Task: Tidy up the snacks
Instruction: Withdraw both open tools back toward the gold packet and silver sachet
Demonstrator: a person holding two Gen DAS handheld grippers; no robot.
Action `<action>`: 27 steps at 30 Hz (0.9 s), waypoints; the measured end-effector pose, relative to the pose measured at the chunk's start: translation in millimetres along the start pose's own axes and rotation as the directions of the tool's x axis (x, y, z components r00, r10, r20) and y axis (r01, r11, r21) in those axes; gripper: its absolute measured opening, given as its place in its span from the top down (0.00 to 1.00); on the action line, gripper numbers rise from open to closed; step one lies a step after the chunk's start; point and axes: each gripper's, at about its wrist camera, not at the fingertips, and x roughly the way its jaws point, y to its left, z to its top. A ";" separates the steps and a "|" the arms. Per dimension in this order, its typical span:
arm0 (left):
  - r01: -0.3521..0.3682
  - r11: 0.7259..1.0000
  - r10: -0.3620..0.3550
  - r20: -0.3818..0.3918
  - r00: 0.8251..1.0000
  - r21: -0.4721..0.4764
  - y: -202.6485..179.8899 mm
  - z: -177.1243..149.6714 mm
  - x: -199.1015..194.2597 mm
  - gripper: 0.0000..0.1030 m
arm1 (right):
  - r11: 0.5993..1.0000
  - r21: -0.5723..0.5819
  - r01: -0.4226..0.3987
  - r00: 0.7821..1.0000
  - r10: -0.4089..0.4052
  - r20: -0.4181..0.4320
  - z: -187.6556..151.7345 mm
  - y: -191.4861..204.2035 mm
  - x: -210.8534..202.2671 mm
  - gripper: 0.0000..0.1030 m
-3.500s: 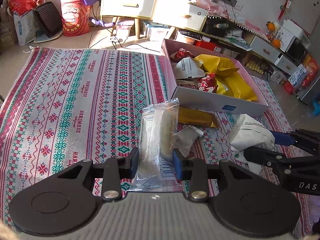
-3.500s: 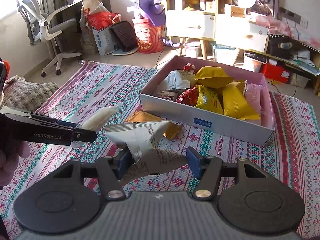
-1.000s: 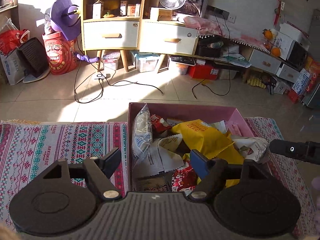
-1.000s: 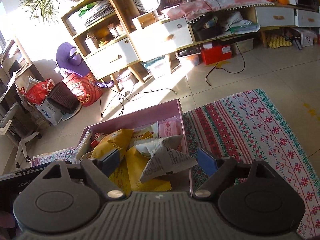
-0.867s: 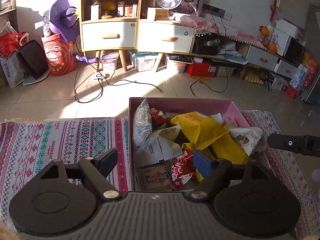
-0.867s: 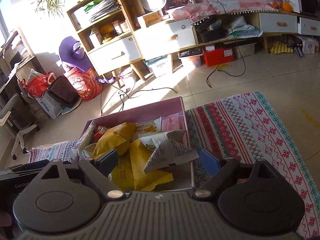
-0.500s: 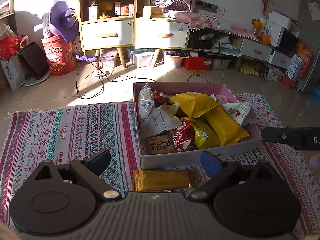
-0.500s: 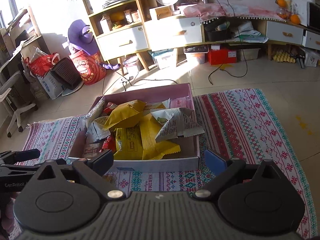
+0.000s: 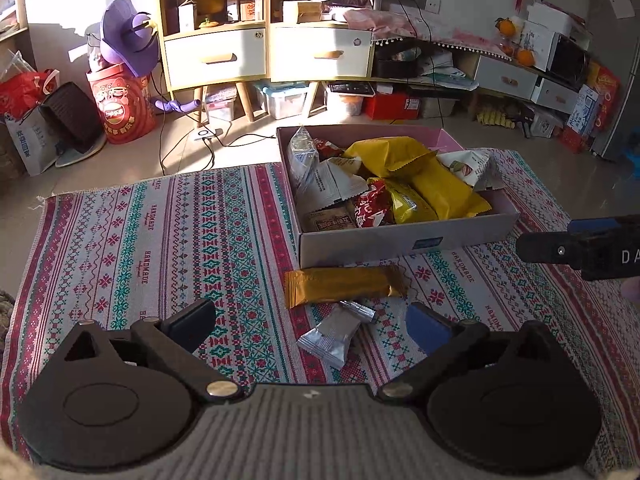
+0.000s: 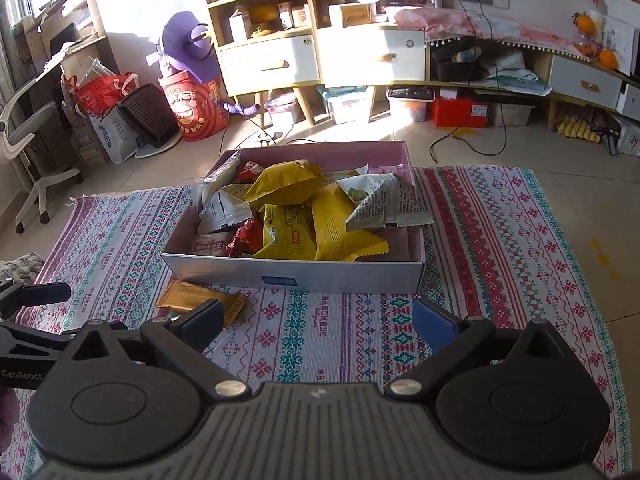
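Note:
A pink-lined cardboard box sits on the patterned rug and holds several snack packets: yellow, white and red. It also shows in the right wrist view. A gold snack bar lies on the rug just in front of the box, also seen in the right wrist view. A small silver packet lies nearer, between the fingers of my left gripper, which is open and empty above it. My right gripper is open and empty over bare rug in front of the box.
The rug covers a tiled floor. Shelves and drawers stand at the back, with a red tub, bags and cables on the floor. An office chair stands far left. The right gripper's tip shows at the right edge.
Both grippers let go of their packets into the box, opened wide and pulled back from it. The gold bar and silver packet have come into the left wrist view.

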 end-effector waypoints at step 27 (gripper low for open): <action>0.055 0.991 -0.057 0.015 0.998 0.118 6.5 -51.9 26.8 0.00 | 0.977 -0.215 -0.014 1.000 0.015 0.002 -47.6 27.1 22.1 0.01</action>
